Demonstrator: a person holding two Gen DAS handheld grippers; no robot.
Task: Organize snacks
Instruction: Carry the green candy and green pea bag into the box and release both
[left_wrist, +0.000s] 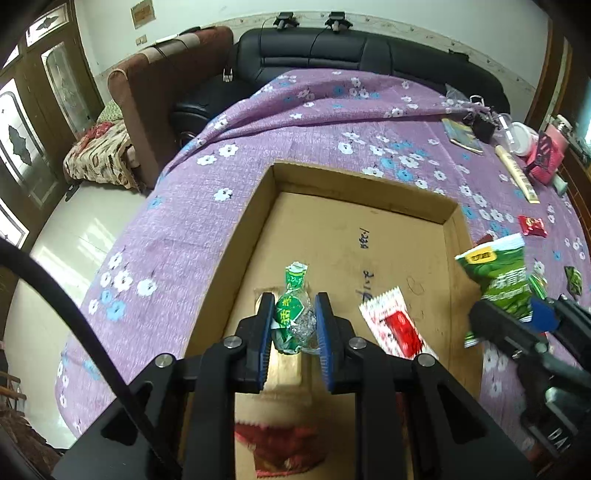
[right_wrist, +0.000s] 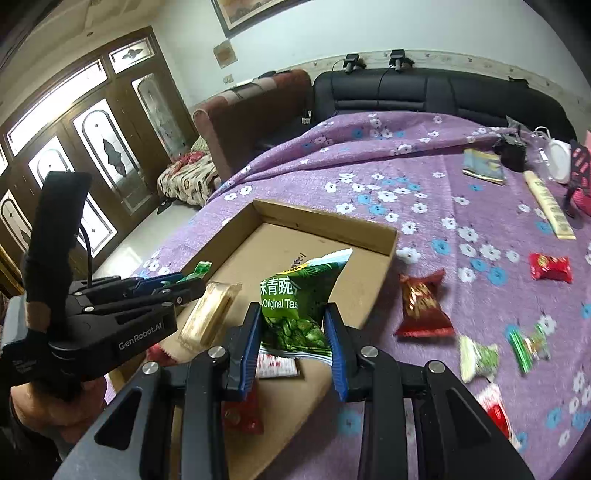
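A shallow cardboard tray (left_wrist: 354, 184) (right_wrist: 325, 221) lies on the purple flowered cloth. My left gripper (left_wrist: 293, 314) is shut on a small green-and-clear candy packet (left_wrist: 293, 306) above the tray's near left part; it also shows in the right wrist view (right_wrist: 173, 284). My right gripper (right_wrist: 293, 328) is shut on a green pea snack bag (right_wrist: 301, 295) (left_wrist: 498, 280) held over the tray's near right edge. Inside the tray lie a red-and-white sachet (left_wrist: 393, 325), a beige wafer pack (right_wrist: 210, 314) and a red packet (left_wrist: 284, 446).
Loose snacks lie on the cloth right of the tray: a dark red bag (right_wrist: 423, 302), a red packet (right_wrist: 550, 267), green-white candies (right_wrist: 478, 358) (right_wrist: 528, 345). A book (right_wrist: 484, 166), a tube (right_wrist: 550, 206), cups and a red box (left_wrist: 546, 155) sit at the far right. Sofas stand behind.
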